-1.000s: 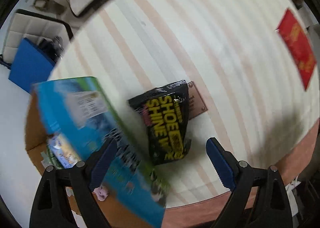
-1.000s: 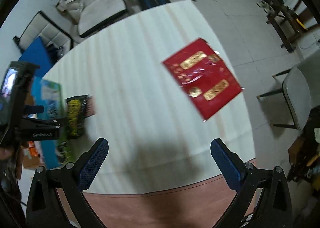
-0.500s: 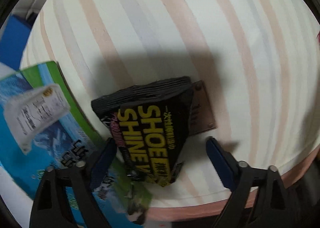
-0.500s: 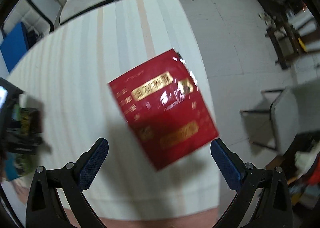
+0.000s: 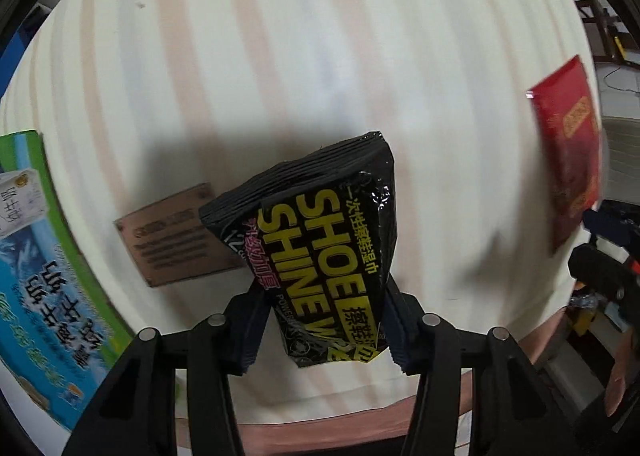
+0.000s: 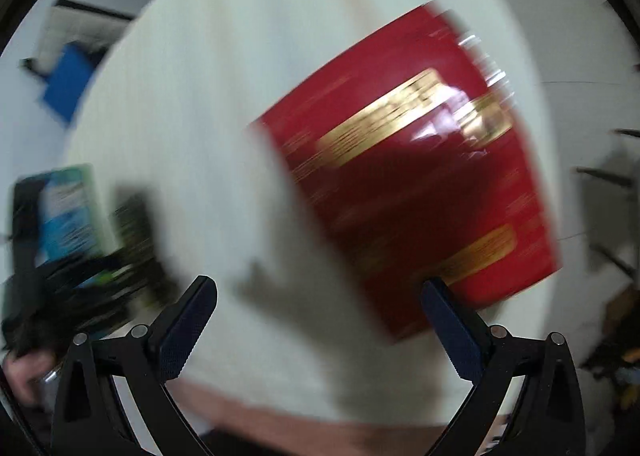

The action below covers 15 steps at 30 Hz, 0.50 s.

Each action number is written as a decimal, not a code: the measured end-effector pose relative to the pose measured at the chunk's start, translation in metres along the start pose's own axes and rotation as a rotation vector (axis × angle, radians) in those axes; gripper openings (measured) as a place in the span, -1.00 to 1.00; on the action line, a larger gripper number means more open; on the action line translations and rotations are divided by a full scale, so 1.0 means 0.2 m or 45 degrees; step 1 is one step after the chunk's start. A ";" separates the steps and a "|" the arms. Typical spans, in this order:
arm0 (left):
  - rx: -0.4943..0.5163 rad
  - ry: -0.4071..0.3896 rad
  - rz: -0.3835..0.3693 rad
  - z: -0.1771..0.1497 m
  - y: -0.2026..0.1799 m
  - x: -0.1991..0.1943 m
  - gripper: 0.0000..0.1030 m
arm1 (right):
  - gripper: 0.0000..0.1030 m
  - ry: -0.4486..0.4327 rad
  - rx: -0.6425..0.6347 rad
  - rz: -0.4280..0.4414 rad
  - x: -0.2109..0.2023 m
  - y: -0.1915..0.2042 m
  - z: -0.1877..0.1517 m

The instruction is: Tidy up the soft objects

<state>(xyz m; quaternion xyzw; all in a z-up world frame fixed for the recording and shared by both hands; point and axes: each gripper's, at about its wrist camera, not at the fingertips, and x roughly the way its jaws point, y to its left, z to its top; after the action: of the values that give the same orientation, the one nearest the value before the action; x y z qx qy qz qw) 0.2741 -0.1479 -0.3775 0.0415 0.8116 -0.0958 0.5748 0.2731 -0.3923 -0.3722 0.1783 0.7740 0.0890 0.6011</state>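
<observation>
Two grippers in play, one soft pack apiece.

Left wrist view: left gripper pointed steeply down at the striped tablecloth. Jaws just been closing, black shoe-shine wipes pack between them; fingers drawn in narrow against the pack's lower end at 6 o'clock, both pads touching its sides. Upper end of pack slanted toward 1 o'clock, tilted rather than flat. Brown plaque lying at 9 o'clock of the pack, partly under its corner. Blue-green pack at the 8 o'clock edge of the table. Red packet far off at 3 o'clock.

Right wrist view: heavily blurred. Right gripper spread wide, nothing between the fingers. Red packet lying flat at 1 o'clock of the gripper, its near corner just beside the right finger, not inside the jaws. Left gripper and black pack smeared at 9 o'clock.

Risks, judged: hold on black pack taken low and off-centre, so pack likely to sag or slide out on lifting, being slick film. Red packet flat and thin; a finger could land on top or push it along the cloth instead of getting under an edge.
</observation>
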 end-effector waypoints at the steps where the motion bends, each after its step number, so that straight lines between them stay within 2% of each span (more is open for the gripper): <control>1: 0.005 -0.009 0.002 0.00 -0.01 0.00 -0.06 | 1.00 -0.048 -0.063 -0.053 -0.05 0.03 -0.02; 3: 0.007 -0.042 0.033 -0.02 -0.04 0.00 -0.06 | 1.00 -0.121 -0.154 -0.257 -0.10 0.04 -0.02; 4: 0.009 -0.050 0.041 -0.02 -0.06 -0.01 -0.06 | 1.00 -0.148 -0.181 -0.423 -0.13 0.02 0.00; 5: 0.006 -0.057 0.038 -0.02 -0.07 -0.01 -0.06 | 1.00 -0.149 -0.177 -0.466 -0.13 0.00 0.01; 6: 0.001 -0.060 0.025 -0.03 -0.09 0.00 -0.06 | 1.00 -0.137 -0.158 -0.472 -0.13 -0.05 0.04; 10: -0.009 -0.065 -0.010 -0.06 -0.02 0.00 -0.06 | 0.97 -0.092 -0.017 -0.351 -0.08 -0.22 0.11; 11: -0.006 -0.065 -0.010 -0.07 -0.02 0.00 -0.06 | 0.81 -0.089 0.007 -0.337 -0.07 -0.25 0.11; 13: 0.000 -0.068 -0.006 -0.08 -0.01 0.01 -0.06 | 0.72 -0.129 0.028 -0.374 -0.06 -0.25 0.09; 15: 0.007 -0.075 0.008 -0.09 -0.03 0.02 -0.06 | 0.54 -0.176 0.040 -0.411 -0.08 -0.22 0.04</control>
<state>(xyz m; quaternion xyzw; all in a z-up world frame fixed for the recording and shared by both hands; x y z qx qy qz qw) 0.2548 -0.1503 -0.3758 0.0429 0.7939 -0.0975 0.5987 0.2757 -0.4392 -0.3758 0.0669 0.7506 -0.0332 0.6565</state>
